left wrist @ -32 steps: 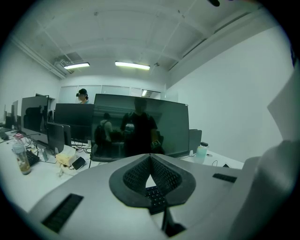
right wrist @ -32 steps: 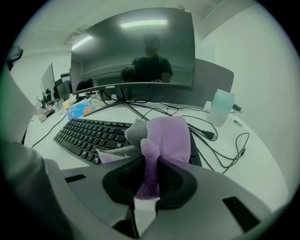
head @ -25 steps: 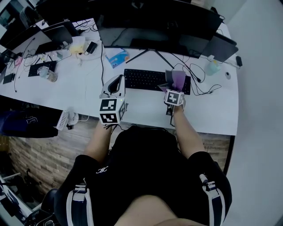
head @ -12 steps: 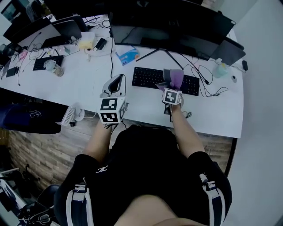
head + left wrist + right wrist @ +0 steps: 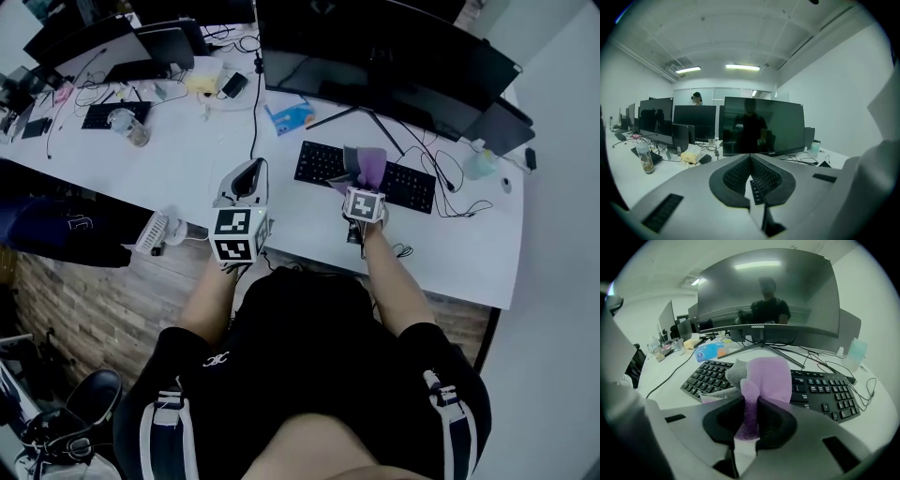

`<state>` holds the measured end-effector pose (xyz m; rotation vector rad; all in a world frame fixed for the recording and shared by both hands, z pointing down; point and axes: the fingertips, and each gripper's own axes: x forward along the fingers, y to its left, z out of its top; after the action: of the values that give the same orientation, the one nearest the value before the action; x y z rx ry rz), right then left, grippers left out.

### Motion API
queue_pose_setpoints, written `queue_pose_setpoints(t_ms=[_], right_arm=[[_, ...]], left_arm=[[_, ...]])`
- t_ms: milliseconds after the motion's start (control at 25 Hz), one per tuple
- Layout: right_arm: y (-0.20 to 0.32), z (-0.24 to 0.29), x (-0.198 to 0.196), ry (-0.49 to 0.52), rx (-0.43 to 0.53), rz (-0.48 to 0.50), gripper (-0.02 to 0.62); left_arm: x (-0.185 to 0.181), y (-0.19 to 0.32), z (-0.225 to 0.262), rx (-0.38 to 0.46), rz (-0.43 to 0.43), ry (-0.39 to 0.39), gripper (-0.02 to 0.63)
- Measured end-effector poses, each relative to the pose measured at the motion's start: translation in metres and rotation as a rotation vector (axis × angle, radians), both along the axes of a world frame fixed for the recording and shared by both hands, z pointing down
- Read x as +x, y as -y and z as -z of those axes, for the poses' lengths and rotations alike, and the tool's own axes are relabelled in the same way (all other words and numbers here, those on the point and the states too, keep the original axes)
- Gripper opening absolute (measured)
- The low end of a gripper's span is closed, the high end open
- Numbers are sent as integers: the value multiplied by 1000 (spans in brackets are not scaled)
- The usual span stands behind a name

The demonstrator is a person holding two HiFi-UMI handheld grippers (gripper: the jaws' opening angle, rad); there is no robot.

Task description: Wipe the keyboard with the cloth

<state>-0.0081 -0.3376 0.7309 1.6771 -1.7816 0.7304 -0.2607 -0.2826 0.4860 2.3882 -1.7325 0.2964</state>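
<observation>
A black keyboard (image 5: 412,187) lies on the white desk (image 5: 187,178) in front of a big dark monitor (image 5: 384,56). My right gripper (image 5: 361,185) is shut on a purple and grey cloth (image 5: 366,167), which hangs over the keyboard's middle. In the right gripper view the cloth (image 5: 766,378) stands up out of the right gripper (image 5: 750,411), with the keyboard (image 5: 820,390) just behind it. My left gripper (image 5: 248,173) hovers to the left of the keyboard, above bare desk. It is shut with nothing in it, and points level at the monitor (image 5: 764,124) from the left gripper (image 5: 750,161).
Cables (image 5: 450,199) trail off the keyboard's right end. A blue packet (image 5: 289,117) lies behind its left end, and a pale bottle (image 5: 478,161) stands far right. A second keyboard (image 5: 103,114) and a jar (image 5: 131,127) sit at far left. The desk's near edge runs just below both grippers.
The right gripper has carried the cloth leftward along the keyboard, from its right part to its middle. The head view has shifted. The left gripper holds its place.
</observation>
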Motion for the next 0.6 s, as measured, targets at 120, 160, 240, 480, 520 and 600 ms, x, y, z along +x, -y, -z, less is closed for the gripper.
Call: queue_pose_setpoints(t_ms=[120,160,240,480,520,600], right_arm=[[-1,-2,-17,-9,-25,31,83],[0,-3,-24,-5,-30,44,83],[1,-3,-39,-3,-43,75,83],[16,4,-87,73,0,177,83],[17,2,-91,74,-3,184,83],[20,2,-99,78,-3,193,83]], left_arm=[[-8,-1,1,2,19,0,11],[-10,-2,2,3,26,1,11],[-16,-2,2,4,37,3,10],[-38,-5,4,3,85,10,11],[-42,-6,4,4,94,11,11],[-49,-7,5,8,113,14,11]])
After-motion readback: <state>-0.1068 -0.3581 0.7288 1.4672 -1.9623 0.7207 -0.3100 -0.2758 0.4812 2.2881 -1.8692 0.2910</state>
